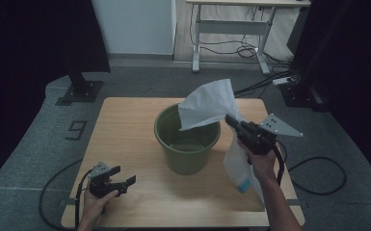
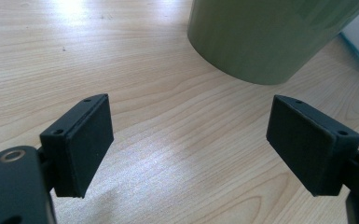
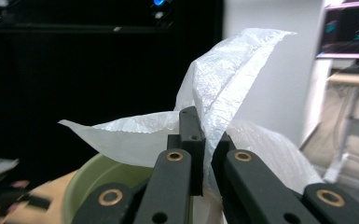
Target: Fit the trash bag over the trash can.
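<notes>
One green bucket (image 1: 187,142) is standing near the middle of the wooden table (image 1: 125,125), and everything else is placed here against it. There is one white plastic bag (image 1: 207,103), and it is being held up at the bucket's right side: its upper part is spreading out above the bucket's right rim, partly overhanging the opening, while its lower part is hanging down to the right of the bucket toward the tabletop, where a bluish patch is showing near its bottom end.

Two grippers are in play, one in each of the person's hands. The right gripper (image 1: 231,120) is sitting just right of the bucket's rim and is pinching the bag; in the right gripper view its two black jaws are standing clenched together with a fold of the thin white plastic (image 3: 224,88) caught between them, and the bucket's pale green rim (image 3: 88,182) is lying below and to the left of them. One grey three-cornered plate is sticking out from this gripper, away from the bucket.

The left gripper (image 1: 123,180) is resting low over the table, in front of the bucket and well off to its left, apart from it. Its two jaws are standing wide and released, with bare wood between the pads (image 2: 88,144) and the bucket's green wall (image 2: 265,37) just beyond them.
</notes>
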A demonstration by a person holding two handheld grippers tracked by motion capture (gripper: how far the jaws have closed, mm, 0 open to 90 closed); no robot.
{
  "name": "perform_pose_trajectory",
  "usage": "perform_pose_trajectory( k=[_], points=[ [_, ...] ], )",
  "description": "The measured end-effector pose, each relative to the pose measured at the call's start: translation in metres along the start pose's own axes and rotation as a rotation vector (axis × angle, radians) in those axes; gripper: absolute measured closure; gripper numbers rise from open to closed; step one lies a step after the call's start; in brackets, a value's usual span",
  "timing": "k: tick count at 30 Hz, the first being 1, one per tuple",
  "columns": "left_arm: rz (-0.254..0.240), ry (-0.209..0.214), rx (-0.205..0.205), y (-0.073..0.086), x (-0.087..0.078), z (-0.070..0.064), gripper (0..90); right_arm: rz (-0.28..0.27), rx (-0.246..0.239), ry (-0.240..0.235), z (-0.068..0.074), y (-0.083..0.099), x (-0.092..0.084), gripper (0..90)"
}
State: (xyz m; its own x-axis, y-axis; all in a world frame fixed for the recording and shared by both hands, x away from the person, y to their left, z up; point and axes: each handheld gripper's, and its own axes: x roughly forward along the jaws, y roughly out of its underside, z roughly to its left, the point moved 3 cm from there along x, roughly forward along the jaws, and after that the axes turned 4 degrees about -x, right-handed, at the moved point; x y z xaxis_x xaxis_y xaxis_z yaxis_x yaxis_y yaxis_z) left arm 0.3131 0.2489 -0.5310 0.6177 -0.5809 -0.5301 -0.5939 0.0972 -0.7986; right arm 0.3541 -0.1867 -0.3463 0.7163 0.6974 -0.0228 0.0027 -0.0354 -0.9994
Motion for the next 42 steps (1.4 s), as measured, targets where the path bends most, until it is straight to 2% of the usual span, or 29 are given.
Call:
perform_pose_trajectory(
  k=[4,5,6,8,10,13,16,19,20,21,22,26,28,31,32,34,35,37,42],
  points=[
    [0.005,0.003,0.002,0.000,0.001,0.000,14.5,0.031,0.003,-0.033,0.007,0.013,0.005,88.6],
    [0.007,0.005,0.003,0.000,0.002,-0.001,14.5,0.054,0.014,-0.062,0.011,0.021,0.008,88.5],
    [0.008,0.005,0.003,0.000,0.002,-0.001,14.5,0.054,0.014,-0.062,0.011,0.021,0.008,88.5],
    [0.010,0.006,0.004,0.001,0.002,-0.001,14.5,0.107,0.012,-0.083,0.018,0.035,0.018,88.5],
    [0.011,0.010,0.005,0.001,0.003,-0.002,14.5,0.148,-0.003,-0.084,0.024,0.044,0.027,88.4],
    [0.010,0.009,0.007,0.001,0.002,-0.001,14.5,0.163,-0.006,-0.092,0.028,0.051,0.032,86.9],
    [0.007,0.010,0.004,0.000,0.002,-0.001,14.6,0.164,-0.005,-0.107,0.030,0.055,0.034,74.6],
    [0.013,0.011,0.009,0.001,0.002,-0.002,14.6,0.107,-0.021,-0.112,0.033,0.055,0.028,52.1],
    [0.016,0.013,0.012,0.001,0.003,-0.003,14.5,0.084,-0.023,-0.092,0.034,0.055,0.022,40.2],
    [0.016,0.013,0.012,0.001,0.003,-0.003,14.5,0.084,-0.023,-0.092,0.034,0.055,0.022,40.2],
    [0.015,0.014,0.011,0.001,0.004,-0.003,14.6,0.079,-0.028,-0.066,0.034,0.055,0.014,34.1],
    [0.011,0.014,0.006,0.001,0.004,-0.002,14.5,0.088,-0.044,-0.023,0.034,0.059,0.001,30.6],
    [0.011,0.015,0.004,0.000,0.005,-0.002,14.6,0.091,-0.030,0.014,0.030,0.065,-0.012,28.2],
    [0.011,0.017,0.002,0.000,0.005,-0.002,14.5,0.099,-0.022,0.035,0.027,0.073,-0.020,27.1],
    [0.011,0.017,0.002,0.000,0.005,-0.002,14.6,0.128,-0.026,0.049,0.025,0.083,-0.024,26.5],
    [0.012,0.018,0.001,0.001,0.006,-0.002,14.6,0.146,-0.026,0.051,0.024,0.089,-0.025,26.2],
    [0.014,0.019,0.004,0.001,0.006,-0.002,14.6,0.175,-0.007,0.057,0.022,0.099,-0.026,25.3],
    [0.013,0.020,0.004,0.001,0.007,-0.003,14.6,0.189,0.000,0.060,0.023,0.104,-0.026,24.9],
    [0.015,0.020,0.004,0.001,0.008,-0.003,14.5,0.263,-0.014,0.094,0.026,0.130,-0.017,24.2]
  ],
)
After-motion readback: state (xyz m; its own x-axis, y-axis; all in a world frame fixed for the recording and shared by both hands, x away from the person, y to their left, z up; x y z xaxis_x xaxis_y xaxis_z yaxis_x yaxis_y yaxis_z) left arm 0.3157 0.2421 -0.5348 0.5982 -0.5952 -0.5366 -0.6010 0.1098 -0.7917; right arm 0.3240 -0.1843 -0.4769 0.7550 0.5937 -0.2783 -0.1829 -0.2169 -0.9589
